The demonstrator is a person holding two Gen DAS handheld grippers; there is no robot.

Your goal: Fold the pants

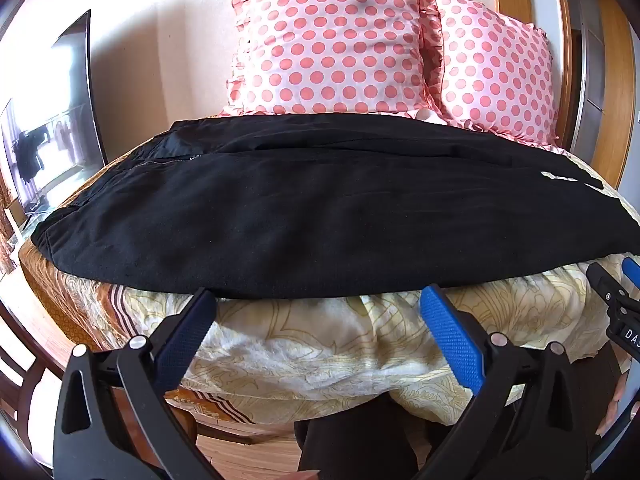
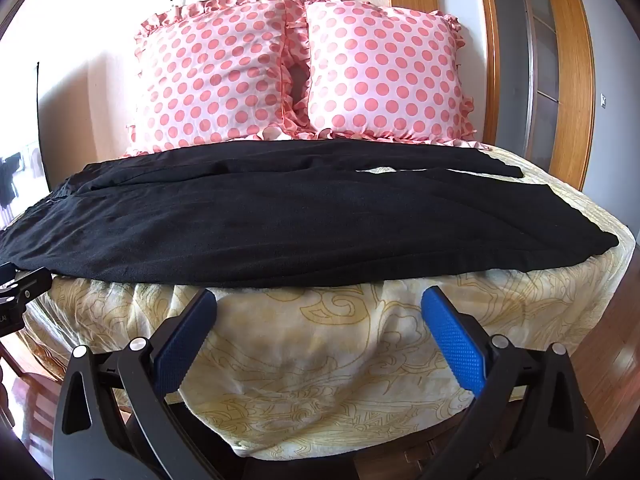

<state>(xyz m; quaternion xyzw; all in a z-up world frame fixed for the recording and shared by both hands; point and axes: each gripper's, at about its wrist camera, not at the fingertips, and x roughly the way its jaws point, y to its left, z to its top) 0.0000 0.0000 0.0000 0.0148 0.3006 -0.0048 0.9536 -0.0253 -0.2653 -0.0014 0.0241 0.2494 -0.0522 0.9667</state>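
Nearest, the left gripper [image 1: 318, 300] and right gripper [image 2: 318, 300] hang spread wide, empty, just short of the bed's [image 2: 320, 360] near edge. The black pants [image 2: 260, 232] lie flat across it. Farther back stand two spotted pillows [image 2: 216, 72].

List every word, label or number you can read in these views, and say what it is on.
"DA", cut off by the picture's edge: on a label on the right hand-held gripper, seen in the left wrist view.
"LAI", partly cut off: on the left hand-held gripper, seen in the right wrist view.
White tag on the black pants: no readable text.
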